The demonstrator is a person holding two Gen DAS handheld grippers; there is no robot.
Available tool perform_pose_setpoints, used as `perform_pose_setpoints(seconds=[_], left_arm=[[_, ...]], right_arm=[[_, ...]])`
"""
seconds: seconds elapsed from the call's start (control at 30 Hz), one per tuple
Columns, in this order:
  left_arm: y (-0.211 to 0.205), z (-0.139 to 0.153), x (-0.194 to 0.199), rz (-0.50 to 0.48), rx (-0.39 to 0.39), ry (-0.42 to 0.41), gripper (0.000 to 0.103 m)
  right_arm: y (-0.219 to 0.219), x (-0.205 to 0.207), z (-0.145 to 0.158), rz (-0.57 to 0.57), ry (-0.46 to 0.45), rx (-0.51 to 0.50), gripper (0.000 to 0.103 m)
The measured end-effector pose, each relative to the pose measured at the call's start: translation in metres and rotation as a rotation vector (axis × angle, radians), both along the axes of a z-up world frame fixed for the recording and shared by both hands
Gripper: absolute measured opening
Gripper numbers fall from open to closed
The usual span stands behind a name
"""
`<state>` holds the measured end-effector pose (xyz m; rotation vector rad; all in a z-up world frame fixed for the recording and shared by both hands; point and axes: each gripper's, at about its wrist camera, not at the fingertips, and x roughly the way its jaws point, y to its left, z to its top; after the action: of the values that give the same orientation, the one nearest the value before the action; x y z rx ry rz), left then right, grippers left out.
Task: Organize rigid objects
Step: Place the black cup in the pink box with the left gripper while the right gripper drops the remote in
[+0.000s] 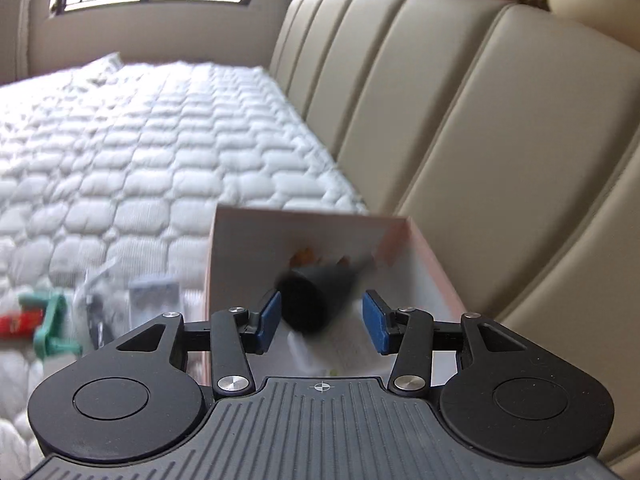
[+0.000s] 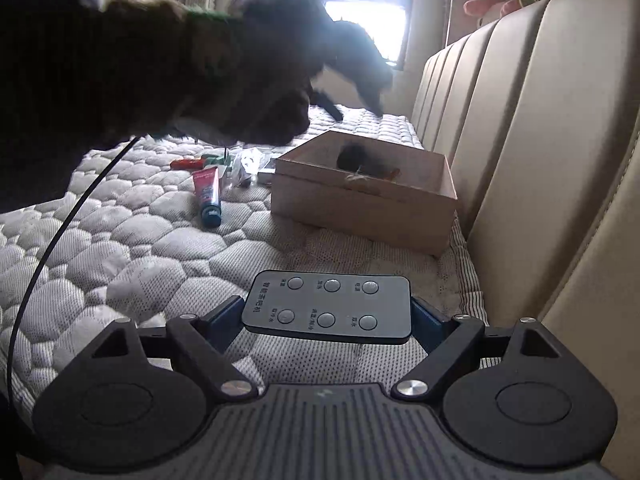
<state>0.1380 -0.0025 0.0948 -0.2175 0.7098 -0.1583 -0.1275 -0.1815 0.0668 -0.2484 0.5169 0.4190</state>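
Sorting in progress on a quilted bed (image 2: 132, 248) beside a padded beige headboard (image 1: 460, 120): my open cardboard box (image 2: 360, 208) sits against the headboard and already holds a dark cylindrical object (image 1: 316, 300) and something orange beside it. I judge the job partly done, with several pieces not yet boxed.

My left claw (image 1: 320, 316) hangs over the box, its blue pads (image 1: 269, 316) standing wide apart. The dark cylinder shows between them, blurred, and neither pad appears to press on it; whether it lies on the box floor or is dropping I cannot tell.

My right claw (image 2: 326, 312), short of the box, grips a grey remote control (image 2: 326, 306) across its width, flat and button-side up. By my judgement it goes into the box next.

Outside the box, to its left, lie a pink tube with a blue cap (image 2: 208, 196), a red item (image 2: 186, 164), a green piece (image 1: 52, 324) and some clear-wrapped bits (image 2: 244, 166).

The left wrist view alone looks down into the box, and it shows the loose items only as a blur at its edge. The right wrist view alone shows the remote, the tube, the box's outer walls, and my dark-sleeved left arm (image 2: 160, 64) reaching over the bed towards the box.
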Motion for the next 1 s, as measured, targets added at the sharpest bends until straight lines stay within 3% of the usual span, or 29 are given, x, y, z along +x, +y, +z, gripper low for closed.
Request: perform_pose_setpoints(seconds=[0.4,0.63,0.77,0.87,1.0], left_arm=[[0.049,-0.012,-0.078,-0.074,-0.069,-0.002,0.049],[0.088,-0.032,-0.129,-0.105,-0.101,0.017,0.049],[0.115,-0.042,-0.148,-0.063,-0.114,0.026,0.049],[0.136,-0.050,-0.157,-0.004,-0.140,0.038,0.049],[0.162,-0.056,-0.172,0.045,-0.141,0.055,0.049]], right_arm=[[0.003,0.013,-0.003,-0.039,0.042,-0.025,0.087],[0.016,0.045,0.022,-0.081,0.040,-0.022,0.087],[0.028,0.083,0.060,-0.144,-0.049,0.004,0.087],[0.038,0.128,0.088,-0.195,-0.070,0.093,0.088],[0.059,0.195,0.095,-0.197,0.019,0.123,0.088]])
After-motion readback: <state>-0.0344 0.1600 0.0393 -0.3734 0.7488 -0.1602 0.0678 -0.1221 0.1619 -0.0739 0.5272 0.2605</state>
